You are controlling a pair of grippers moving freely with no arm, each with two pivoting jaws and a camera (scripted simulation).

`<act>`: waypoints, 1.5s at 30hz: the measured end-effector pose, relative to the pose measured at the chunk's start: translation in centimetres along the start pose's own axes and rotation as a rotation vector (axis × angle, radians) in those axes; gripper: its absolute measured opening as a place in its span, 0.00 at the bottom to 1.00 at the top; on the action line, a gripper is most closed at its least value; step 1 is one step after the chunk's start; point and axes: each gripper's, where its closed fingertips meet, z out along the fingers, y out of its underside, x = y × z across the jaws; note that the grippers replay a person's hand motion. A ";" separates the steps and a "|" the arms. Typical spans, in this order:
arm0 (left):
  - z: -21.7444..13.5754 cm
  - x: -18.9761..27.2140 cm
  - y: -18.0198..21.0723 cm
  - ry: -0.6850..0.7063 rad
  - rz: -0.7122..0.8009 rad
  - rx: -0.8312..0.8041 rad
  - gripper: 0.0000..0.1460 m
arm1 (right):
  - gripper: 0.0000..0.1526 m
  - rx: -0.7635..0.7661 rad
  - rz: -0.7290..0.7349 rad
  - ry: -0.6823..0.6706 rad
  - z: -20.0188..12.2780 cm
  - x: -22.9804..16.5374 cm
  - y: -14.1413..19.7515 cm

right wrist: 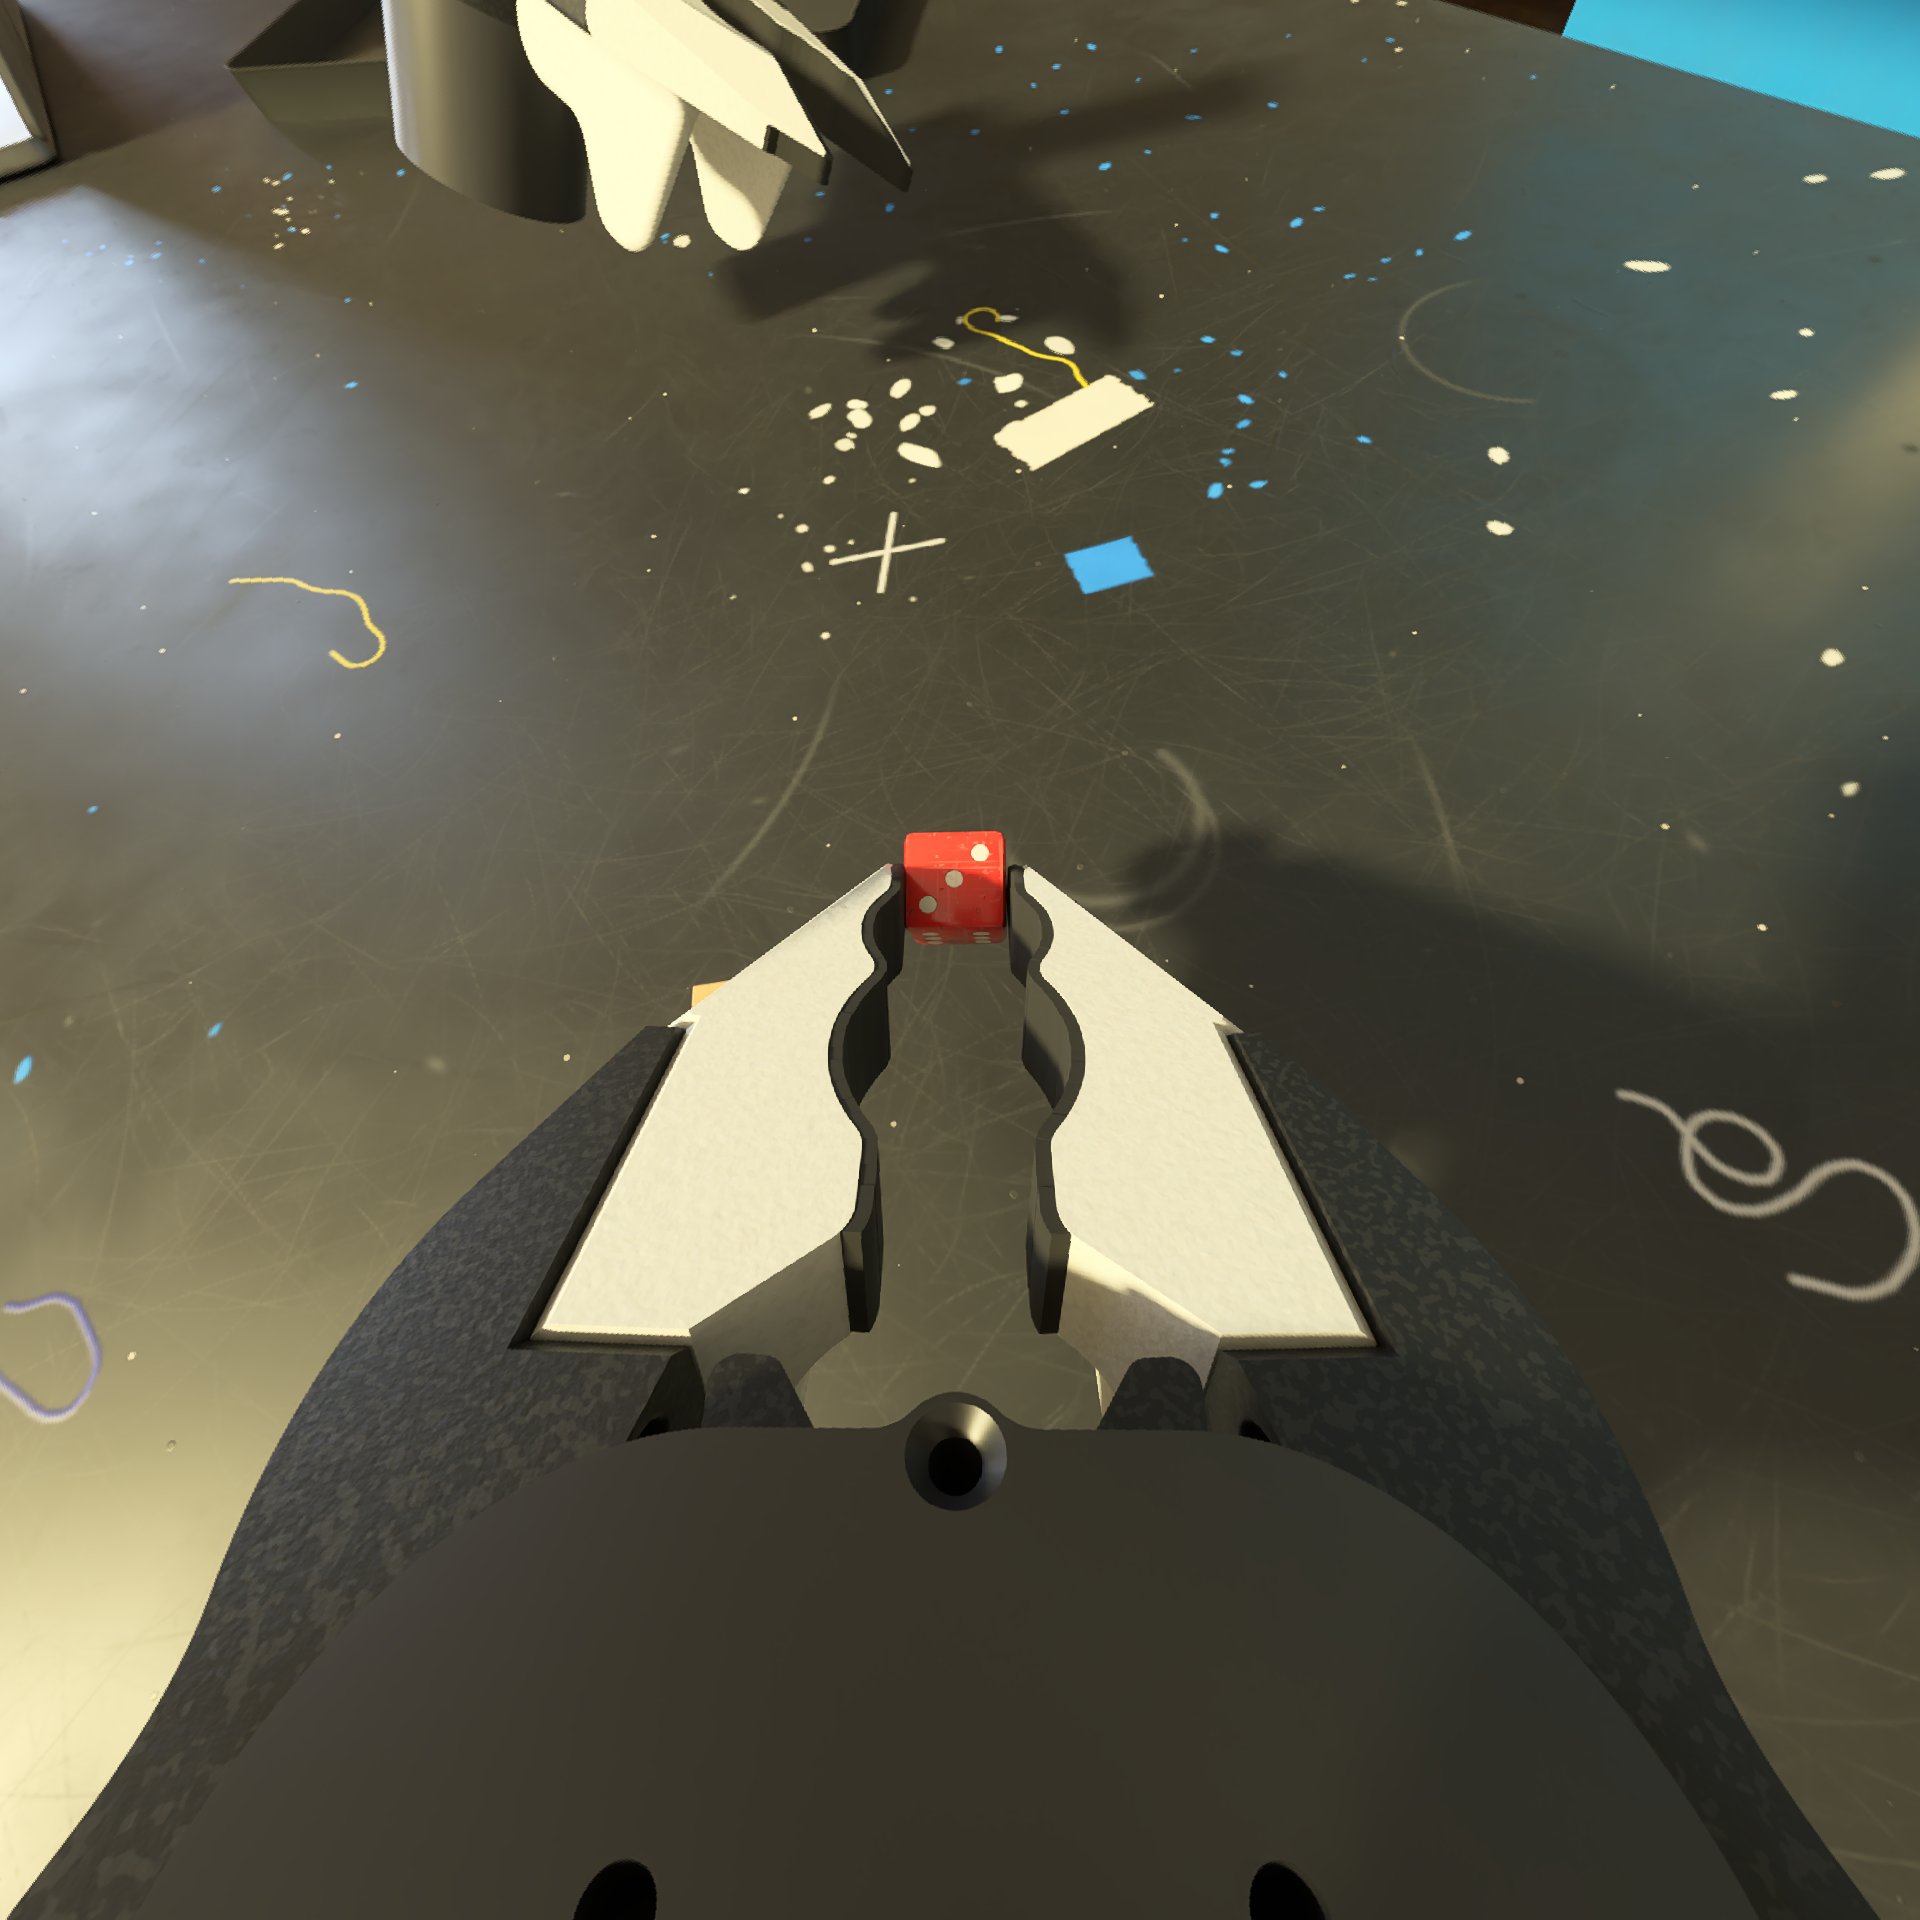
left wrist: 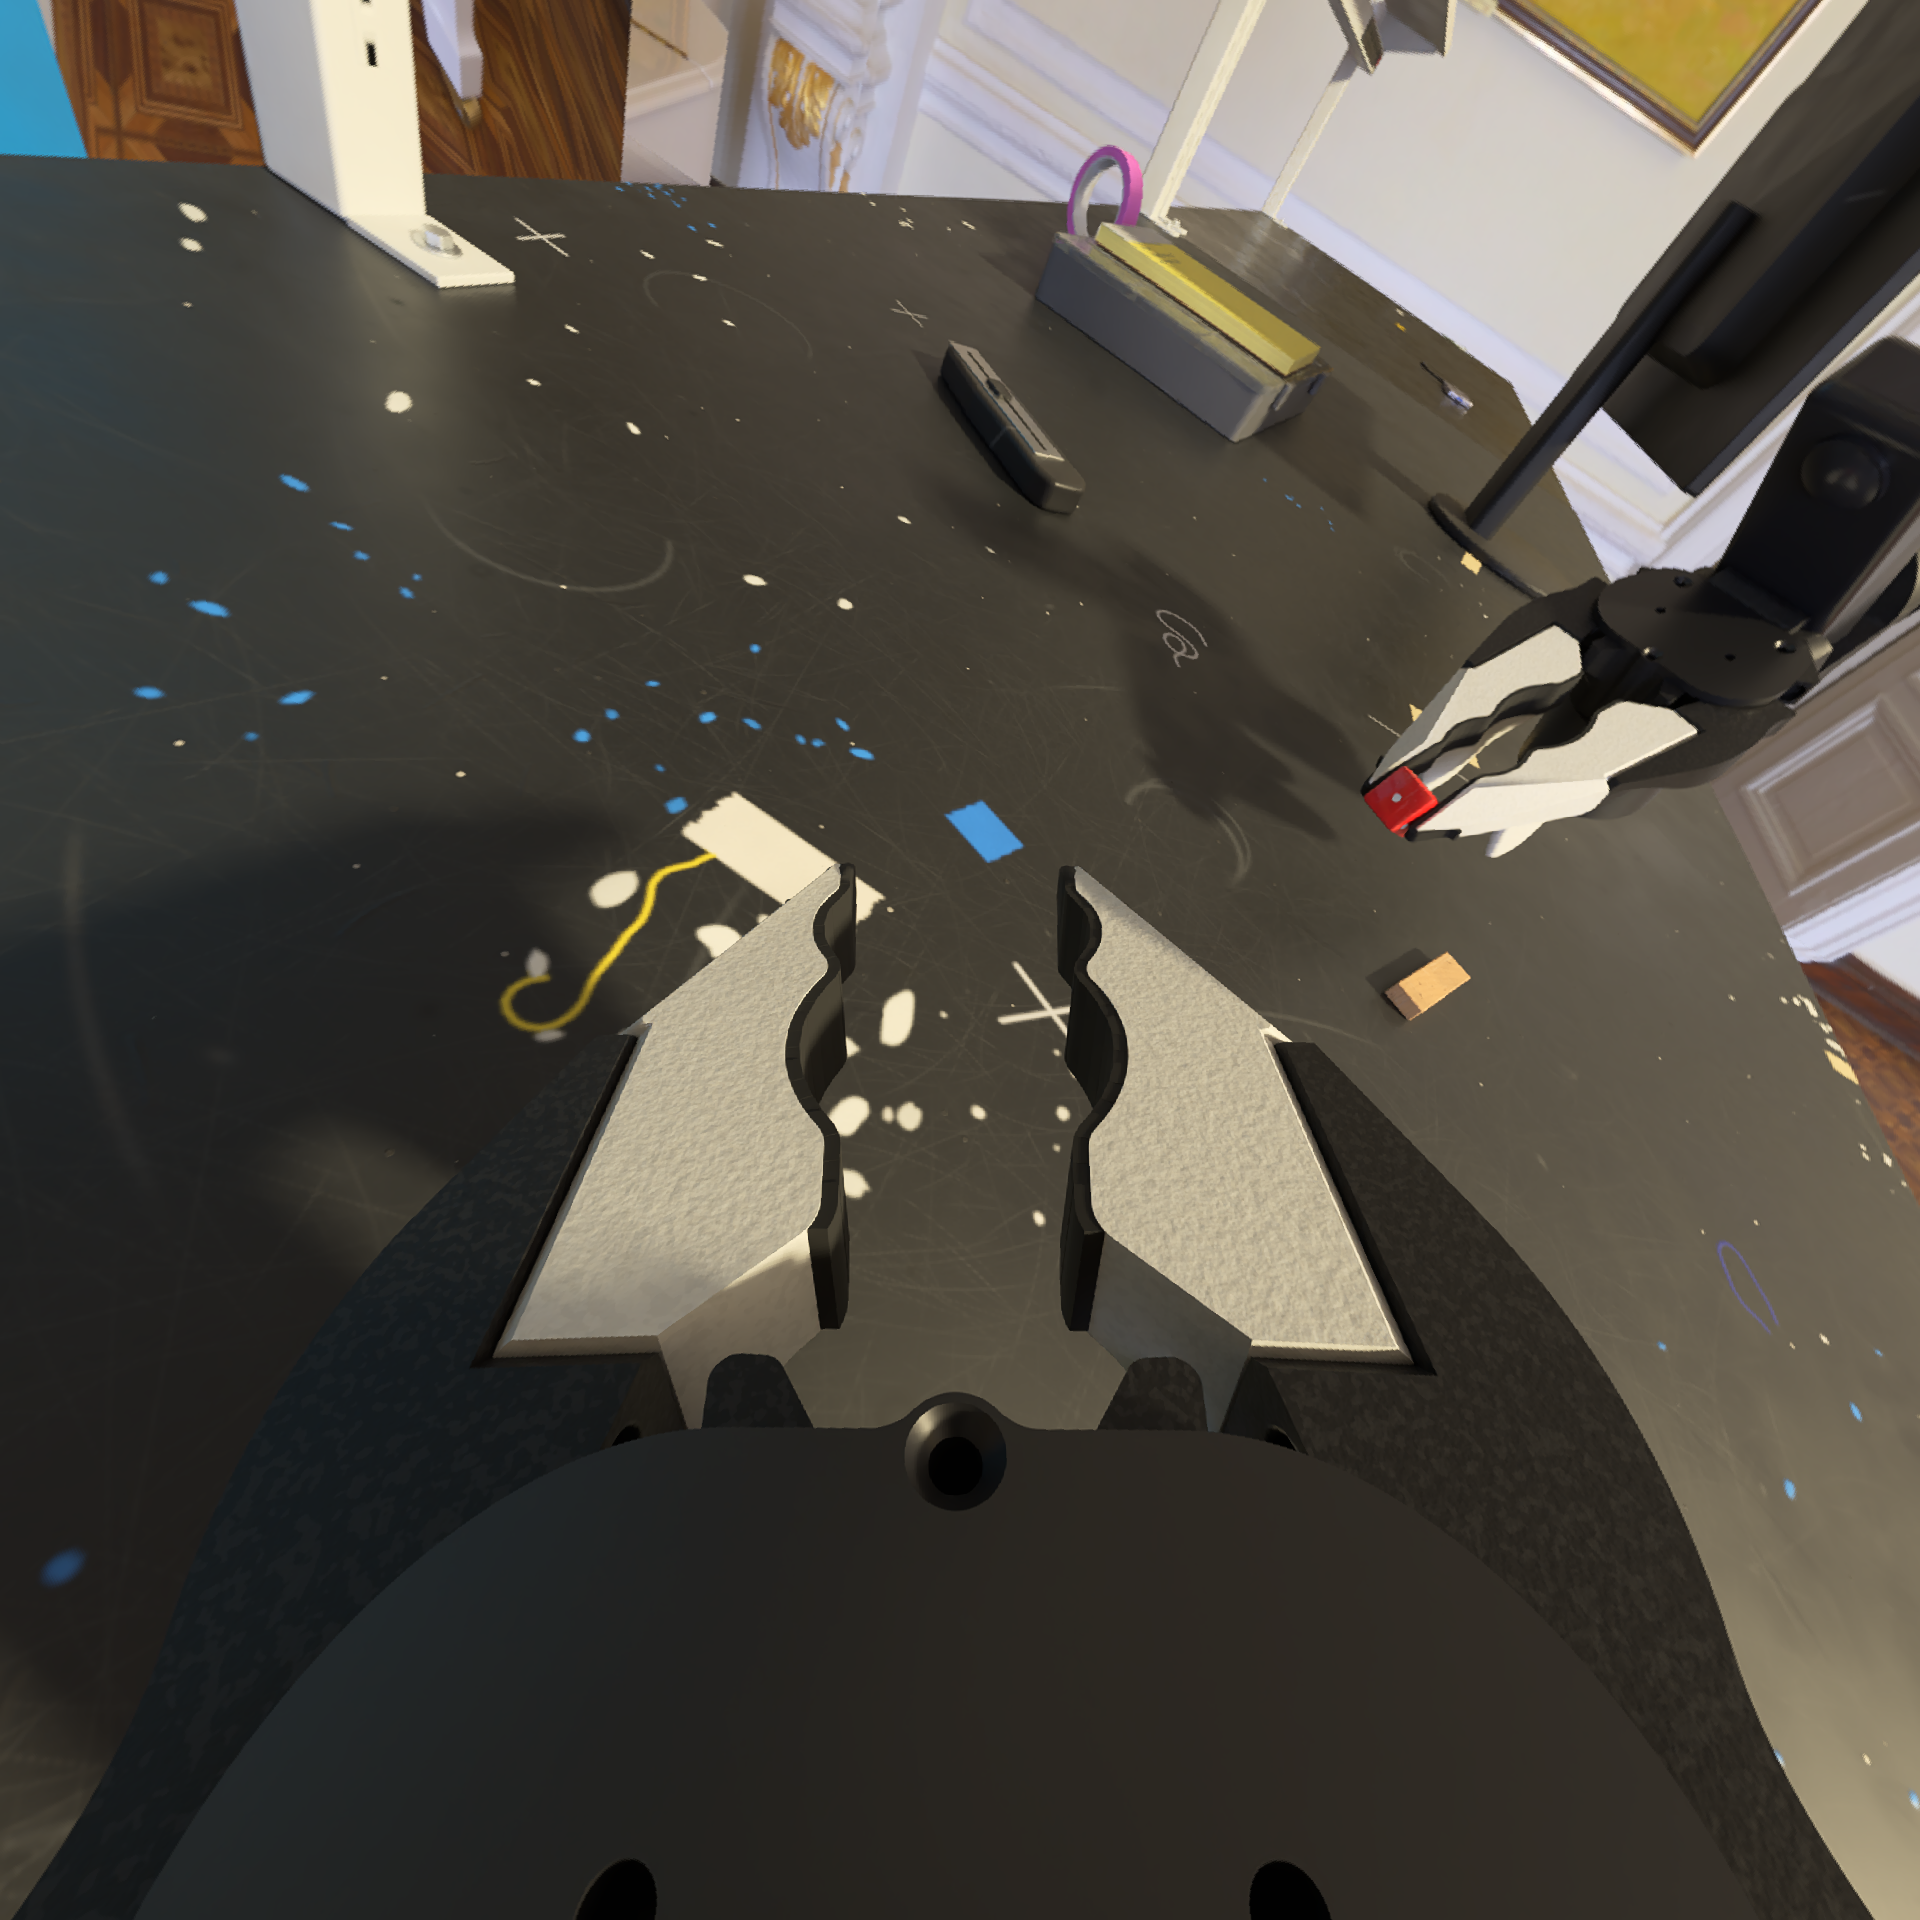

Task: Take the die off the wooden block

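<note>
My right gripper (right wrist: 954, 883) is shut on the red die (right wrist: 954, 881), pinched between its fingertips and held above the dark table. In the left wrist view the same gripper (left wrist: 1397, 805) shows at the right with the die (left wrist: 1397, 800) at its tip, up and to the left of the wooden block (left wrist: 1429, 984). The small tan block lies bare on the table near its right edge. In the right wrist view only a sliver of the block (right wrist: 710, 992) shows beside the left finger. My left gripper (left wrist: 956, 894) is open and empty over the table's middle.
A black flat bar (left wrist: 1010, 426), a grey box with a yellow slab (left wrist: 1184, 332) and a purple ring (left wrist: 1107, 187) lie at the far side. A white post (left wrist: 353, 135) stands far left and a black stand (left wrist: 1558, 416) at the right. The table (left wrist: 520, 468) is paint-flecked.
</note>
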 end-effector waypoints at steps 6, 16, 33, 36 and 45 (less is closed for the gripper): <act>0.7 1.0 0.5 0.012 0.037 -0.035 0.27 | 0.12 -0.009 -0.016 0.018 -0.6 0.1 0.0; 0.9 1.4 0.2 0.013 0.039 -0.022 0.27 | 0.12 0.004 -0.039 0.025 -1.3 0.0 -0.2; 0.9 1.3 0.2 0.015 0.037 -0.022 0.27 | 0.12 -0.013 -0.041 0.013 -1.2 -0.3 0.0; 0.9 1.3 0.3 0.014 0.038 -0.024 0.27 | 0.12 -0.014 -0.039 0.011 -1.2 -0.3 0.0; 0.9 1.3 0.4 0.014 0.036 -0.026 0.27 | 0.12 -0.018 -0.037 0.009 -1.1 -0.3 0.1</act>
